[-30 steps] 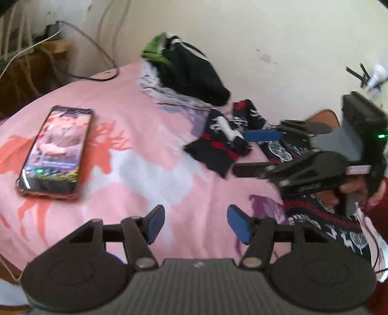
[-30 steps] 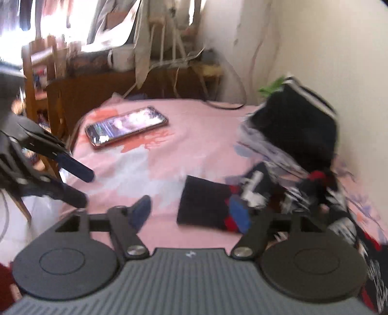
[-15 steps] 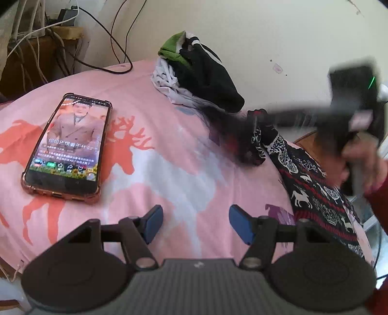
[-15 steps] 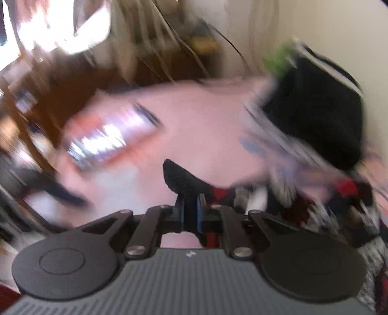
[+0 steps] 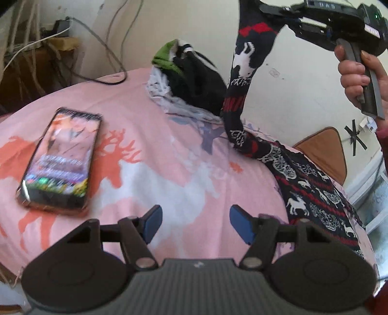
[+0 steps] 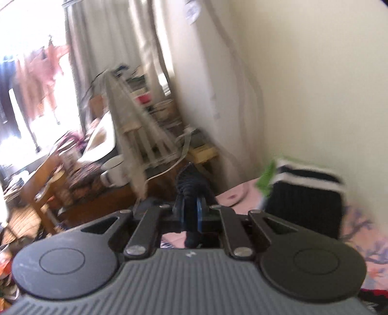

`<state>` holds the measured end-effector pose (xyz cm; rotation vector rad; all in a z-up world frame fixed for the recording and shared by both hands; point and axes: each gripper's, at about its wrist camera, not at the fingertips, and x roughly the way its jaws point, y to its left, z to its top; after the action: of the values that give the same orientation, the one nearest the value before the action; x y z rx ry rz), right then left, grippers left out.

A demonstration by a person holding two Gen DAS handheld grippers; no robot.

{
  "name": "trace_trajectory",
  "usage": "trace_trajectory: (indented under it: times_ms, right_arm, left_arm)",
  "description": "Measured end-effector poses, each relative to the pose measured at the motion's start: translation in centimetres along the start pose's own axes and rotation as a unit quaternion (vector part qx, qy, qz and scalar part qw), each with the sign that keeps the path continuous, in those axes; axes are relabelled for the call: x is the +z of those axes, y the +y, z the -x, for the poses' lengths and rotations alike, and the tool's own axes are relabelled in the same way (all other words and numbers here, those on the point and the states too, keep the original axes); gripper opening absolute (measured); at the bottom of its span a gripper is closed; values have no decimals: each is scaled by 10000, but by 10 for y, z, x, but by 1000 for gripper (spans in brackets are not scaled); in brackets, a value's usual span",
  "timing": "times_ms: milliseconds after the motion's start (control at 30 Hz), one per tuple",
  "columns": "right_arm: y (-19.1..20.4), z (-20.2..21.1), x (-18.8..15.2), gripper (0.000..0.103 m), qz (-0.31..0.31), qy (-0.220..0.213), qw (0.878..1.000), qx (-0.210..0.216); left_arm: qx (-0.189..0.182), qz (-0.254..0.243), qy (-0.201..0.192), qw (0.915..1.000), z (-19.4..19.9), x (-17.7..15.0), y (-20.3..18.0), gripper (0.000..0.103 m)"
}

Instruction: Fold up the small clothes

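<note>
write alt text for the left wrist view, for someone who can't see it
The right gripper holds a dark reindeer-patterned sock up by its cuff, toe trailing on a pink bedsheet. The left gripper hangs open and empty below; a phone lies left, a clothes pile behind.

Left wrist view: phone point(image 5: 59, 158) flat on bedsheet point(image 5: 155, 174), left side; clothes pile point(image 5: 189, 80) at far edge vs wall, center. Sock point(image 5: 242, 72) hangs from right gripper point(image 5: 274, 11) top right, its lower end touching patterned garment point(image 5: 315, 193), which lies along sheet's right side. Left gripper point(image 5: 194, 223) over near part of sheet, right of phone, nothing btwn fingers; right wrist view: pile point(image 6: 305, 201) right of gripper point(image 6: 191, 210), cluttered desk point(image 6: 72, 184) left, beyond bed.
</note>
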<state>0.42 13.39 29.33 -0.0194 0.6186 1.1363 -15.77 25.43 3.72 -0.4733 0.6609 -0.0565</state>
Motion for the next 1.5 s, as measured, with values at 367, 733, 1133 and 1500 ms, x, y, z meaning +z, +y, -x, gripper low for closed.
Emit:
trace_trajectory:
  times_ms: [367,733,1133,1500]
  right_arm:
    - [-93,111,-13,12,-789,-992,9858,-1103]
    - [-89,134,-13,12,-777,-1289,9836,-988]
    - [-77,158,-1,12,-561,-1865,9774,-822]
    - [-101,171,-16,12,-798,-2011,9698,-1129]
  left_arm:
    - [-489,-511,-40,9975,-59,39,-70,79]
    - [-55,-1288,-143,9916,-175,72,-159,82]
    - [313,-771,85,9965,-223,85,-152,45]
    - [679,-1505,-276,9859,-208,55,-198,31]
